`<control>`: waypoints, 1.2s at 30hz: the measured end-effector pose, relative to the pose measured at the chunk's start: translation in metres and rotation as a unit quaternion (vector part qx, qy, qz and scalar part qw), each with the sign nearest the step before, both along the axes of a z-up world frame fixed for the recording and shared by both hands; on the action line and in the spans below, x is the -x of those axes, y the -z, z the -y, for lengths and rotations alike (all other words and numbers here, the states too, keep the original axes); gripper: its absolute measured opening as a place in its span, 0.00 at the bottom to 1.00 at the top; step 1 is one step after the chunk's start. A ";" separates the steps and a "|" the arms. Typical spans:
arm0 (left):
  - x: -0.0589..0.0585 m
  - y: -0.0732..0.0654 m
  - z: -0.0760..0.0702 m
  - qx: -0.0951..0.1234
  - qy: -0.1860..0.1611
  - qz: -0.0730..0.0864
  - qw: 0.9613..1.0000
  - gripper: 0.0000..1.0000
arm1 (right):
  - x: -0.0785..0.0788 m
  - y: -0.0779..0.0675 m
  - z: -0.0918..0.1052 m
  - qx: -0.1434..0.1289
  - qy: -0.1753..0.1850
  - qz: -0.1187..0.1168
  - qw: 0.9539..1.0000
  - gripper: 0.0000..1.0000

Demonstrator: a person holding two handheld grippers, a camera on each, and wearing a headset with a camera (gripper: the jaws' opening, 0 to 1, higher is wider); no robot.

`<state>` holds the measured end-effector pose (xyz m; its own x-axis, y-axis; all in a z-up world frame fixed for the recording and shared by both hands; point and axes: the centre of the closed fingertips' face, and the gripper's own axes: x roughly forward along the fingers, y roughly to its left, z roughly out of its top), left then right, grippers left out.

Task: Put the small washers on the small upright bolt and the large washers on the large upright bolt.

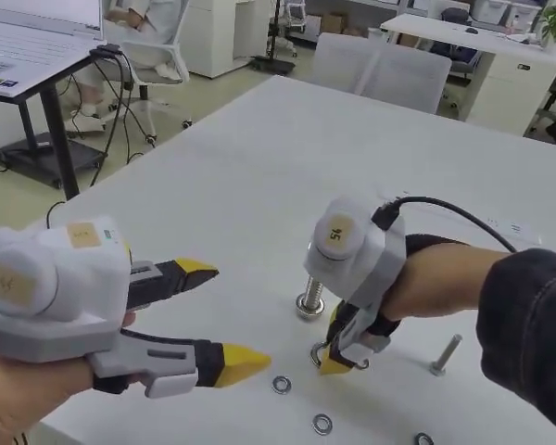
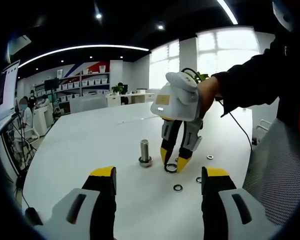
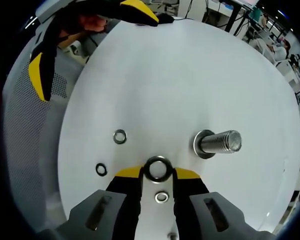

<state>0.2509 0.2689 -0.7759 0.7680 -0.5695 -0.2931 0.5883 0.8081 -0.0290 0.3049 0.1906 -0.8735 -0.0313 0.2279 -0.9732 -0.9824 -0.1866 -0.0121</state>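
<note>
Head view: left tool (image 1: 222, 315) sits at the lower left above the desk (image 1: 259, 167), jaws spread wide, nothing between them. Right tool (image 1: 329, 360) points down at the desk just beside the large upright bolt (image 1: 310, 297), tips at a large washer (image 1: 317, 352). A small bolt (image 1: 445, 354) lies flat to the right. Three small washers (image 1: 282, 384) lie loose nearer the person.

Left gripper view: own jaws stand far apart and empty. The right tool's tips straddle the large washer, which is at the desk surface near the bolt's base.

Right gripper view: jaws are drawn in to the washer's width, one yellow tip against each side of its rim. The large upright bolt stands just to the right.
</note>
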 end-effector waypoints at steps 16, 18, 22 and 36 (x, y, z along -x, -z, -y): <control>0.000 0.001 0.000 -0.003 0.000 -0.001 1.000 0.68 | 0.000 -0.004 0.000 0.002 -0.005 0.002 1.000 0.23; 0.000 0.001 0.001 -0.003 0.001 -0.001 1.000 0.68 | 0.000 -0.006 0.001 0.003 -0.004 0.001 1.000 0.23; 0.000 0.001 0.001 -0.003 0.001 -0.001 1.000 0.68 | -0.002 -0.008 0.006 0.006 -0.002 0.003 1.000 0.23; 0.000 -0.001 0.001 -0.002 0.002 0.002 1.000 0.68 | -0.009 -0.023 0.011 0.005 0.005 0.012 1.000 0.23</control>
<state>0.2510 0.2677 -0.7752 0.7673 -0.5715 -0.2911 0.5914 0.8060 -0.0235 0.3138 0.1796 -0.8502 -0.0061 0.2191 -0.9757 -0.9838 -0.1763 -0.0334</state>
